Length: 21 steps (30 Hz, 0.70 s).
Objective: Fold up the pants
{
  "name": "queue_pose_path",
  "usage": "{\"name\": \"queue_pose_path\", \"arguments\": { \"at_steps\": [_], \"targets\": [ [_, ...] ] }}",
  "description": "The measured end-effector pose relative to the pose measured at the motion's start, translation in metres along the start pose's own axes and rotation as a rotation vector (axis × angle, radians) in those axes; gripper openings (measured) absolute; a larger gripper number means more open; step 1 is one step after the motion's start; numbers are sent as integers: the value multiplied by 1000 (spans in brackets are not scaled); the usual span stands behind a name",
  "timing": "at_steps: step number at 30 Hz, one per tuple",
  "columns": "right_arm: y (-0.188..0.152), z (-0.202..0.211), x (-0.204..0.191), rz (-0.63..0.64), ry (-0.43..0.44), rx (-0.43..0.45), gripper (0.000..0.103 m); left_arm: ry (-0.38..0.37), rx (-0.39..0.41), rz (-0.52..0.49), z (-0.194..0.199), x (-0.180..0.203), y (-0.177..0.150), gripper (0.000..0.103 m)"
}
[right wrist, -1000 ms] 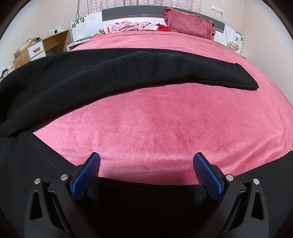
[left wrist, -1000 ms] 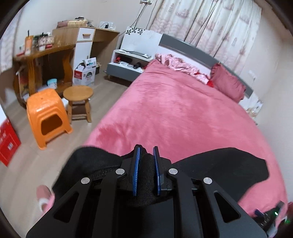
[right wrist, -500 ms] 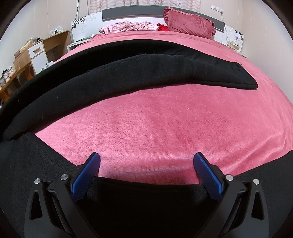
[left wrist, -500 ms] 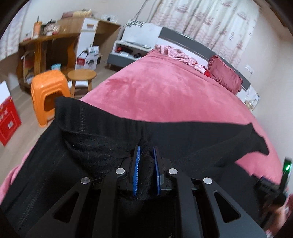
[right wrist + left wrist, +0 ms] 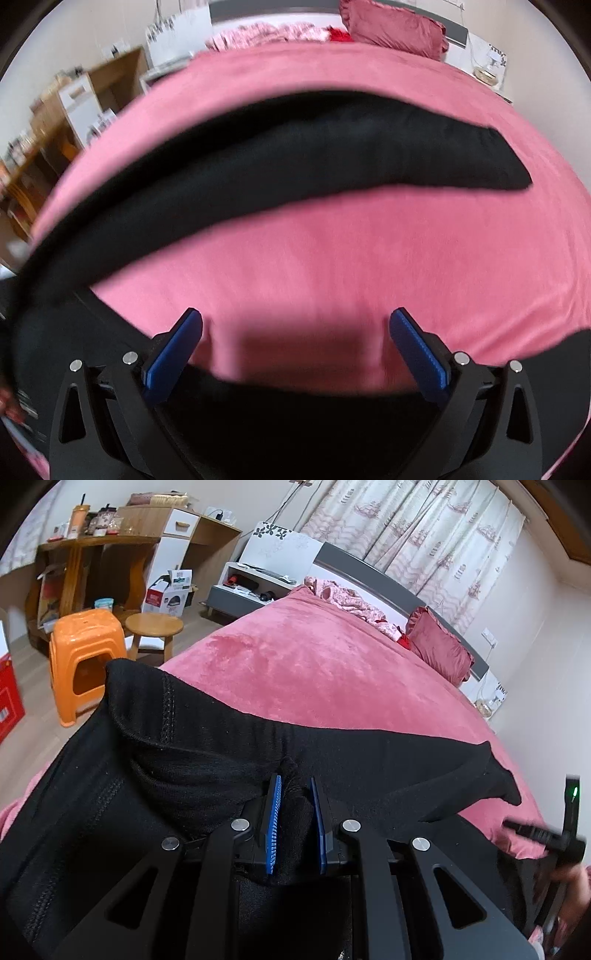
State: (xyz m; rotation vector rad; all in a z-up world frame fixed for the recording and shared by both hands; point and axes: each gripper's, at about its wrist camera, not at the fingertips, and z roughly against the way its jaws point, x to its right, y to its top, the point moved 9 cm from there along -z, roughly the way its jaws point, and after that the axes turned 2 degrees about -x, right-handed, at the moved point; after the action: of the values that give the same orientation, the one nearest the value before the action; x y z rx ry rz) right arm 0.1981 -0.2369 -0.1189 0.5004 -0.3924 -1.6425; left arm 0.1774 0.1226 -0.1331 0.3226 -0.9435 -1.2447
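Black pants [image 5: 369, 753] lie across the near end of a pink bed [image 5: 314, 664]. My left gripper [image 5: 294, 786] is shut on a bunch of the pants' black fabric near the waistband and holds it lifted above the bed. One pant leg [image 5: 332, 147] stretches across the bed to the right in the right wrist view, which is blurred. My right gripper [image 5: 295, 326] is open and empty, its blue pads [image 5: 173, 354] wide apart just above the bedspread, with black fabric beneath it. It also shows at the left wrist view's right edge [image 5: 554, 838].
An orange plastic stool [image 5: 85, 657] and a round wooden stool [image 5: 154, 626] stand on the floor left of the bed. A wooden desk [image 5: 92, 550], a nightstand [image 5: 243, 590], a red pillow [image 5: 439, 650] and pink bedding [image 5: 354, 605] lie beyond.
My left gripper has lifted the gripped fabric forward over the bed, spreading the pants' waist and leg across it. My right gripper has stayed open and shifted, blurring its view.
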Motion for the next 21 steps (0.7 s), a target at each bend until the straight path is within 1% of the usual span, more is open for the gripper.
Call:
{"name": "queue_pose_path", "arguments": {
  "at_steps": [4,7,9,11,13,15,16,17,18,19,20,21],
  "targets": [
    [54,4,-15,-87,106,-2,101,-10,1,7,0,0,1,15],
    [87,-4,-22,-174,136,-11,100,-20,2,15,1,-3,1,15],
    [104,-14,-22,-237,138,-26,95,-23,1,17,2,-5,1,15],
    [113,-23,-24,-292,140,-50,85,-22,1,16,2,-5,1,15],
    [119,-36,-19,-367,155,-84,81,-23,1,17,2,-5,1,15],
    [119,-46,-14,-417,151,-109,77,-27,0,21,2,-5,1,15],
    [120,-52,-12,-435,147,-121,70,-31,0,24,2,-6,1,15],
    [121,-56,-11,-437,142,-129,59,-33,-1,26,2,-6,1,15],
    [121,-58,-11,-430,135,-135,51,-35,-1,26,2,-7,1,15],
    [122,-60,-13,-406,146,-141,30,-36,-2,26,2,-7,1,15],
    [122,-60,-16,-382,159,-146,14,-36,-2,27,2,-7,1,15],
    [122,-56,-17,-356,155,-138,14,-36,-2,27,2,-8,1,15]
  ]
}}
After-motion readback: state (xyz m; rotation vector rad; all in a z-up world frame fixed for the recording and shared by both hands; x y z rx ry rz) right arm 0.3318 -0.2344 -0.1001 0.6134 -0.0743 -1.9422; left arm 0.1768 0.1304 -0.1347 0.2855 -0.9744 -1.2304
